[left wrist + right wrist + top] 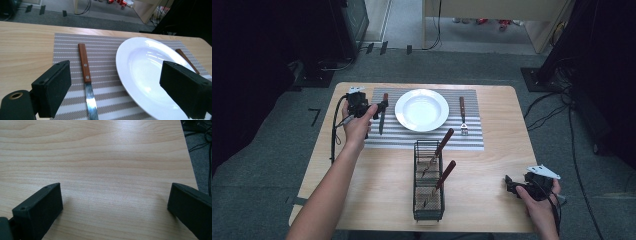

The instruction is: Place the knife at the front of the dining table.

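The knife (pixel 86 82) lies flat on the striped mat (pixel 105 42), just ahead of and between the left gripper (pixel 125 92) fingers, which stand wide apart with nothing in them. It looks light and stiff, its steel blade slick, so the riveted wooden handle is the place to pinch (the plate (pixel 147 72) sits close beside). The right gripper (pixel 115 207) fingers are also spread, over bare bench (pixel 105 157).
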